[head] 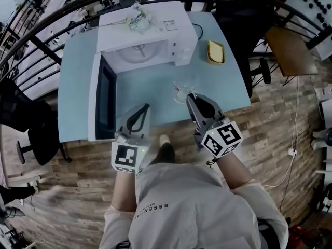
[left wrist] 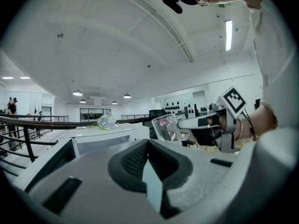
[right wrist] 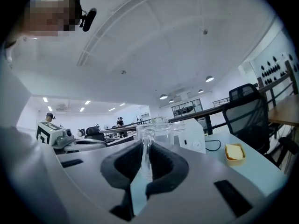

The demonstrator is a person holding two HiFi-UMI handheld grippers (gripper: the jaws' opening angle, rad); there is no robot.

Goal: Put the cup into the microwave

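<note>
Found the microwave door [head: 104, 101] swung fully open at the far left, reaching toward the near edge of the desk [head: 77, 82]. Recorded the opening step as done.

Found the left hand-held gripper [head: 146, 108] just right of the door, with jaws together and nothing between them. Confirmed the same in the left gripper view.

Inspected the exposed cavity of the microwave [head: 155, 27] and saw only a turntable [head: 139, 51]. Saw no cup inside. Noted a small crumpled item [head: 138, 18] on top of the casing but could not identify it.

Located the cup [head: 181, 91], of clear glass, in front of the cavity and to its right, over the desk and short of the opening. Could not tell whether its base touches the desk. Saw nothing inside it, so far as clear glass allows.

Found the right hand-held gripper [head: 190, 97] clamped on the cup's wall, with one jaw inside the rim and one outside. Confirmed the same in the right gripper view.

Judged the pick-up as made. Left to do: carry the cup leftward into the cavity, set it on the turntable and release.

Noted at the far right a yellow dish [head: 216, 52] holding a pale yellow block, well apart from the cup and no part of the task.
</note>
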